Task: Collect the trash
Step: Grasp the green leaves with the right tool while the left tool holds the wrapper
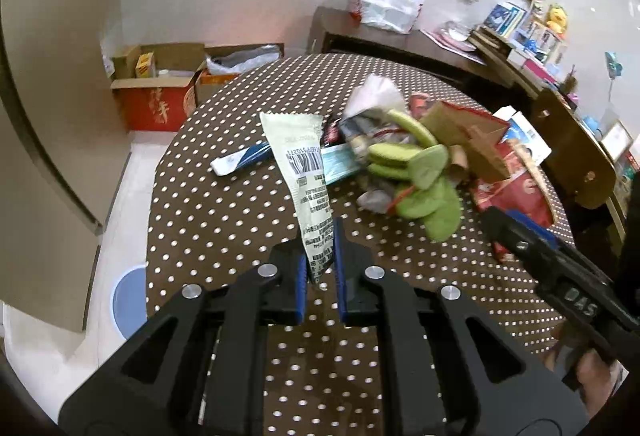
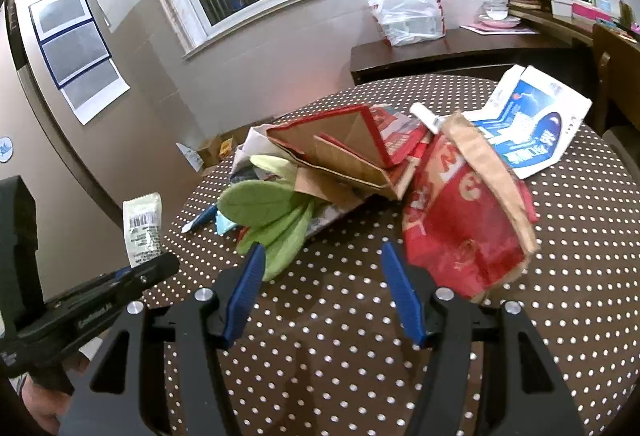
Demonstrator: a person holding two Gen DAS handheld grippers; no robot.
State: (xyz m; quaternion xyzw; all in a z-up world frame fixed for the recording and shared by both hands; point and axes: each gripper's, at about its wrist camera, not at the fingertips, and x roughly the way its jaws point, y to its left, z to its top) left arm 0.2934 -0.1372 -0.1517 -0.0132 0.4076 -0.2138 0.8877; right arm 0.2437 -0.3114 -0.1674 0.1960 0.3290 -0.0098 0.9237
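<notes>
My left gripper (image 1: 319, 260) is shut on the lower end of a pale green wrapper with a barcode (image 1: 305, 172), held up above the polka-dot table (image 1: 224, 220). The same wrapper (image 2: 142, 228) sticks up from the left gripper (image 2: 152, 268) at the left of the right wrist view. A heap of trash lies mid-table: green leaf-shaped pieces (image 2: 264, 212), a brown and red paper bag (image 2: 352, 148), a crumpled red bag (image 2: 464, 228) and a blue and white carton (image 2: 532, 124). My right gripper (image 2: 322, 276) hangs open just in front of the heap, nothing between its pads.
A blue and white wrapper (image 1: 240, 158) lies left of the heap. Cardboard boxes (image 1: 160, 92) stand on the floor beyond the table. A white plastic bag (image 2: 408, 12) sits on a dark sideboard (image 2: 460, 52) under the window. A wooden chair (image 1: 576, 152) stands at the right.
</notes>
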